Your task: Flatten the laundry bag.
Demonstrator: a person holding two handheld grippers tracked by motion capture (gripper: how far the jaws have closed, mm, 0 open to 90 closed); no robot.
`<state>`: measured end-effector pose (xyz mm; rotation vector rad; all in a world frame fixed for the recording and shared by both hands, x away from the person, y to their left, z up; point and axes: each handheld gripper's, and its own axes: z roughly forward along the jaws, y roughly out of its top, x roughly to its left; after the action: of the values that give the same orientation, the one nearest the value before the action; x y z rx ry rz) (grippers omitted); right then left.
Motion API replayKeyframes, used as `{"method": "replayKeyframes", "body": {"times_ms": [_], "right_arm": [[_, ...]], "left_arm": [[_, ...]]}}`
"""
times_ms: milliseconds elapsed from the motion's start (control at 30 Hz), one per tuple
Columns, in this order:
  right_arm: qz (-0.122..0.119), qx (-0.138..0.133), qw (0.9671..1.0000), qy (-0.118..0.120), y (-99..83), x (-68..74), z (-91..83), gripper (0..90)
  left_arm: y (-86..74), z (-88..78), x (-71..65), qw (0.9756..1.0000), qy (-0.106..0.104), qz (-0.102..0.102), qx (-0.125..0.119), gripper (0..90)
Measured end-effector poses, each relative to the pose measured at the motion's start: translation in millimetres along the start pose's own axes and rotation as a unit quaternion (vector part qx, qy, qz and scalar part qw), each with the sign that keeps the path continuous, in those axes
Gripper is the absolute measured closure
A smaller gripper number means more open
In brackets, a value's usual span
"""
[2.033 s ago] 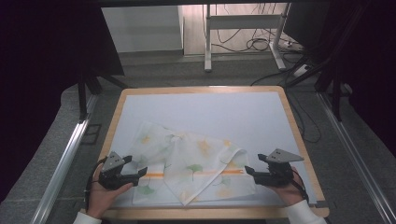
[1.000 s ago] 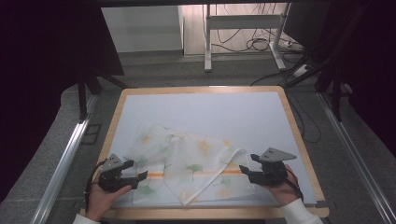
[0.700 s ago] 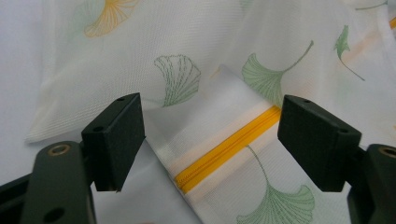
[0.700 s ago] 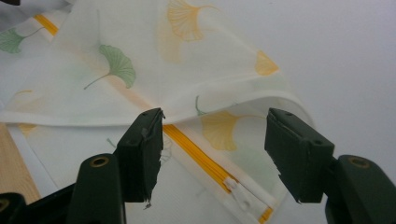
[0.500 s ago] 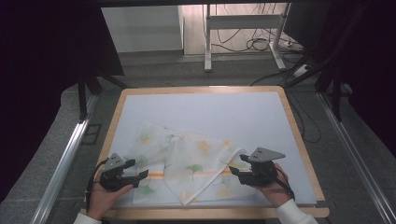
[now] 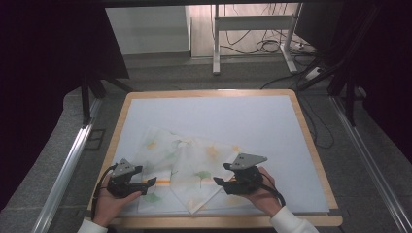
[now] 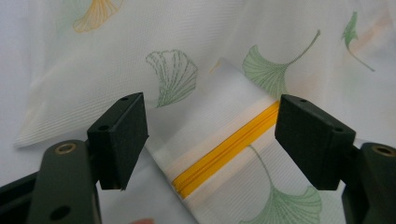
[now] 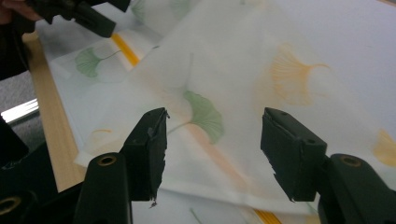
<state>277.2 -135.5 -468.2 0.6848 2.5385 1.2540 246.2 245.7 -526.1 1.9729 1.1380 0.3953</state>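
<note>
High view: white leaf-printed cloth (image 6: 194, 170) lying rumpled and folded near the front edge of the pale surface (image 6: 218, 116), between both hands. Left hand-held gripper (image 6: 150, 183) spread, jaws flanking the cloth's yellow zipper (image 7: 229, 149), not pressing it. Right hand-held gripper (image 6: 217, 181) over the cloth's right part, jaws spread yet just been closing a little, a green leaf print (image 8: 203, 115) between them, nothing pinched.
</note>
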Motion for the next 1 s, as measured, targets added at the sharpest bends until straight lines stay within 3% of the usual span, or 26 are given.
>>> {"method": "replayKeyframes", "body": {"times_ms": [400,667,900,1000], "right_arm": [[-0.018,0.033,0.9984,0.041,16.9,29.8,37.7,40.9],[-0.038,0.085,0.9931,0.071,14.9,52.1,60.3,37.5],[-0.04,0.104,0.991,0.073,12.8,58.2,67.1,36.3],[-0.043,0.12,0.9888,0.078,11.5,62.7,78.4,35.2]], "left_arm": [[-0.5,0.7,-0.1,1.0,-0.007,0.001,0.004,27.0],[-0.7,1.6,-0.7,0.9999,-0.005,0.0,0.012,27.9],[-0.7,2.8,-0.2,0.9999,-0.007,0.0,0.015,27.9],[-0.7,2.5,0.1,0.9999,-0.007,0.0,0.014,27.9]]}}
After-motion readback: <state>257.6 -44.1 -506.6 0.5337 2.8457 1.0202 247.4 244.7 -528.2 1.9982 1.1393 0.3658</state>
